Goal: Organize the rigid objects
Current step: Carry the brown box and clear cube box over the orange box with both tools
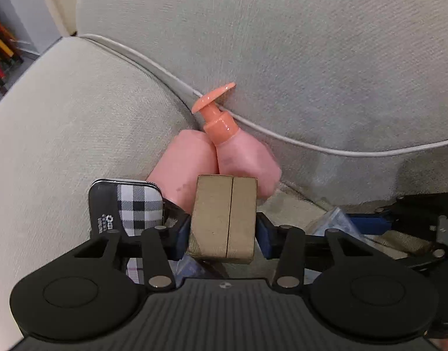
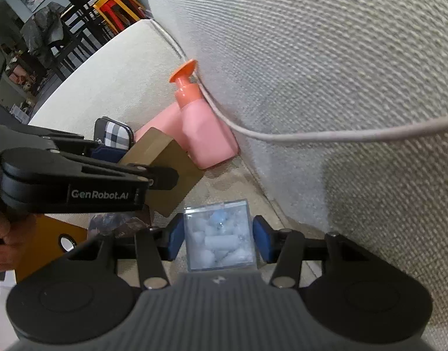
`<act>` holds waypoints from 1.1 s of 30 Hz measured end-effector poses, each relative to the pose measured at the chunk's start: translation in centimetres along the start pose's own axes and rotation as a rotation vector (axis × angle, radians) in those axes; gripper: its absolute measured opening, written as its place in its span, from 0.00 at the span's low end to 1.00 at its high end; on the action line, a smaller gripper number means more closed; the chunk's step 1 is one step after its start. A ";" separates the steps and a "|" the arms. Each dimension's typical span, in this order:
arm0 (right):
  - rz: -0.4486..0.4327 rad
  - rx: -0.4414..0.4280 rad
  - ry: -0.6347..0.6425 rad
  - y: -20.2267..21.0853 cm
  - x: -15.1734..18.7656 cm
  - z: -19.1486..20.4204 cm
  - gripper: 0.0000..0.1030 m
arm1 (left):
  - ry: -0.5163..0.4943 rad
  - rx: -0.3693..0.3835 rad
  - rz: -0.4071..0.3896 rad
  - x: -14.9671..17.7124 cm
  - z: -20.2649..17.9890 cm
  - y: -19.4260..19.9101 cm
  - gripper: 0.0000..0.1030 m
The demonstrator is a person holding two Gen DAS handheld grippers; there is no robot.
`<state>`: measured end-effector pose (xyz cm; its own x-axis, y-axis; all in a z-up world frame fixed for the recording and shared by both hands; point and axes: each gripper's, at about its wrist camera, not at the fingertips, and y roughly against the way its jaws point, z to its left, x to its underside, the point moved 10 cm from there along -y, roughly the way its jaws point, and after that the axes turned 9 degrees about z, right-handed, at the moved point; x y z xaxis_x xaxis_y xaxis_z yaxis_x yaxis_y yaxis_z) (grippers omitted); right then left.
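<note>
At the sofa seat (image 1: 63,122) corner, where armrest and back cushion meet, a plaid tin (image 1: 130,207) is seen leftmost, with a pink pump bottle (image 1: 224,146) leaned into the corner behind. The tan cardboard box (image 1: 224,219) is pinched between the blue pads of the left gripper (image 1: 222,228). To the right, a clear plastic box (image 2: 219,234) of pale pieces sits between the right gripper (image 2: 219,239) pads, though contact cannot be told.

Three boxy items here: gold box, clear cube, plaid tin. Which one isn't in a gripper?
The plaid tin. It sits free on the sofa cushion, while the gold box is between the left gripper's pads and the clear cube in the right gripper.
</note>
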<state>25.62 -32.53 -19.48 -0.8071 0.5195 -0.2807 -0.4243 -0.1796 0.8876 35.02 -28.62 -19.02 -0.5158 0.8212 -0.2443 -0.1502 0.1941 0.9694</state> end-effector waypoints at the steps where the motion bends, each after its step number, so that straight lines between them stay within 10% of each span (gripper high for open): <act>1: -0.003 -0.003 0.007 0.1 0.0 0.1 0.48 | 0.011 0.001 -0.010 0.3 -0.2 0.6 0.51; 23: -0.026 -0.157 0.262 7.9 2.2 8.4 0.47 | 0.185 -0.066 -0.261 10.5 1.6 17.6 0.51; 33: 0.012 -0.243 0.664 11.7 6.0 18.4 0.47 | 0.178 -0.152 -0.175 18.8 4.8 16.5 0.51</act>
<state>23.41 -16.13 -4.02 -0.8593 -0.0891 -0.5036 -0.4312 -0.4035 0.8070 26.94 -7.42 -7.46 -0.6086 0.6725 -0.4211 -0.3678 0.2311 0.9007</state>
